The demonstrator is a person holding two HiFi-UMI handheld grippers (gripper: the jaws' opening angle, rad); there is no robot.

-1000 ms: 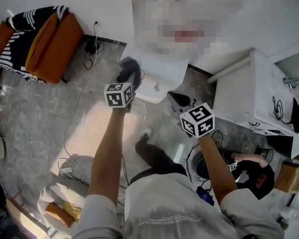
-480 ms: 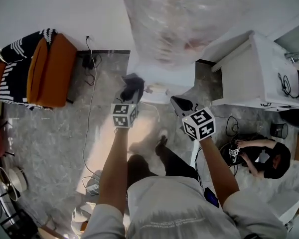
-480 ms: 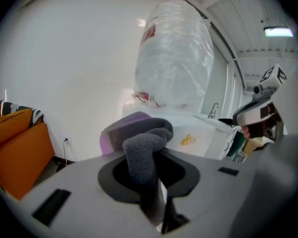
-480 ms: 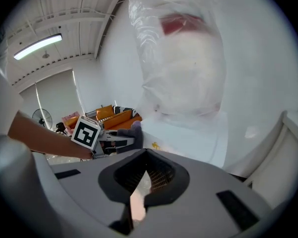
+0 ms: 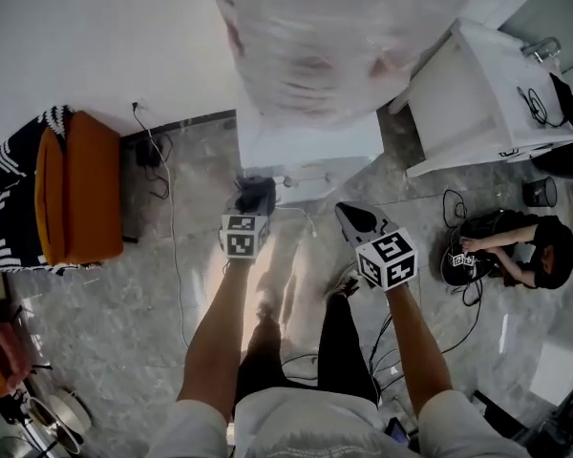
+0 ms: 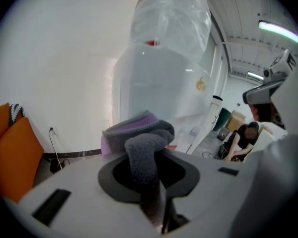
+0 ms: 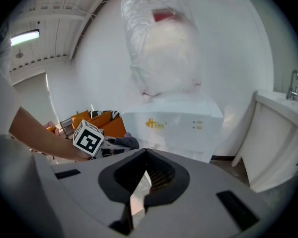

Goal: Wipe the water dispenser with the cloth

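— Orange armchair with a striped black-and-white throw (image 5: 76, 194) sits nearer the head view's left edge than half a second ago. What of the left claw (image 5: 254, 202)?
— It stays clamped on the grey-and-purple fleecy cloth (image 6: 141, 133), just before the white box-shaped water dispenser (image 5: 310, 146). Whether they touch, I cannot tell. The plastic-wrapped bottle (image 5: 334, 36) on top looms larger now.
— And the right claw (image 5: 355, 219)?
— Empty, jaws drawn together, near the dispenser's right front corner, as before.

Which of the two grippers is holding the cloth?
The left gripper: its fingers are shut on the grey and purple cloth. The right gripper holds nothing between its fingers.
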